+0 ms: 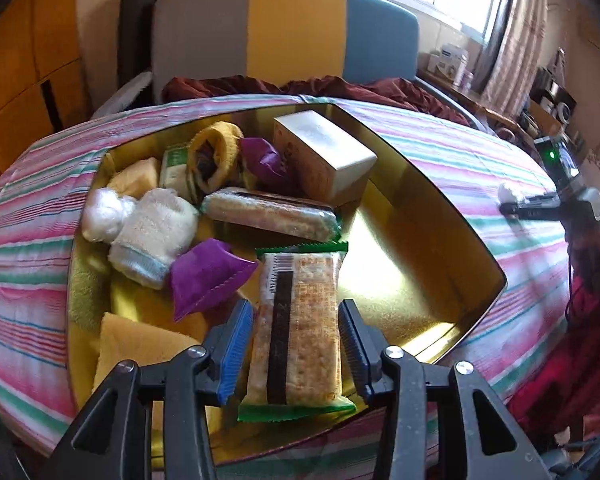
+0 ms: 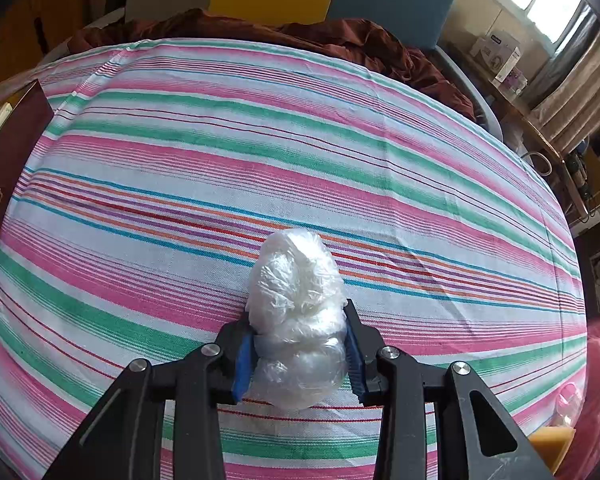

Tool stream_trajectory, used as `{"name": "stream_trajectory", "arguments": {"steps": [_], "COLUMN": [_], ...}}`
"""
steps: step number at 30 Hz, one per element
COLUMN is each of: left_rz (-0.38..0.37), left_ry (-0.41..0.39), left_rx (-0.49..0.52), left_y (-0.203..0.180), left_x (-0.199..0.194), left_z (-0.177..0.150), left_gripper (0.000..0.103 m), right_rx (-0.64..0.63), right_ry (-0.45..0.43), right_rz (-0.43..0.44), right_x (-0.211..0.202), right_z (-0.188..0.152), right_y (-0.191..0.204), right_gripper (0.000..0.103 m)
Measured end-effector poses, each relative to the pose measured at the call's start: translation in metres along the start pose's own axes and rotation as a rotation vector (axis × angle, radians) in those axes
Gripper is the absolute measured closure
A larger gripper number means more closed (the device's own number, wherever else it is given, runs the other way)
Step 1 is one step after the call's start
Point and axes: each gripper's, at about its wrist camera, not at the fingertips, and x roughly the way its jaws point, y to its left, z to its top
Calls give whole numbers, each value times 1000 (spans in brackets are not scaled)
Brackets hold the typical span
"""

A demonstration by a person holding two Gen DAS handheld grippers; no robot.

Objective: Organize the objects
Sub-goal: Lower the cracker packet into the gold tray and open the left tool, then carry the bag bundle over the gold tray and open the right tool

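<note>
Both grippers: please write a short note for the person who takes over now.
Left gripper: holds a long green-edged biscuit packet over the gold tin box, not yet released.
Right gripper: shut on a white crumpled plastic-wrapped ball, over the striped cloth outside the box.
Done: the box already contains two purple sachets, a white rolled towel, a cardboard carton and other snacks.
Left: release the packet in the box, then bring the ball there.
</note>
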Motion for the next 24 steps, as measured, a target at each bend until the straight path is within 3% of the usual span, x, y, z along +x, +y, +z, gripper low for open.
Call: {"name": "stream_trajectory", "arguments": {"steps": [8, 17, 21, 24], "left_rz": [143, 168, 167, 166], "left_ry": [-94, -166, -163, -158], "left_rx": [-61, -49, -67, -84], "left_y": [-5, -14, -11, -7], "left_x": [-32, -55, -56, -54], "left_z": [10, 17, 15, 12], "left_gripper": [58, 58, 58, 58], "right_rx": [-21, -29, 9, 24], "right_ry": [-4, 3, 40, -14], "right_rz": [-16, -40, 33, 104], "right_x": [1, 2, -5, -32], "right_z": [2, 6, 14, 21], "right_y": [0, 0, -2, 9], "right_gripper": [66, 66, 67, 67]}}
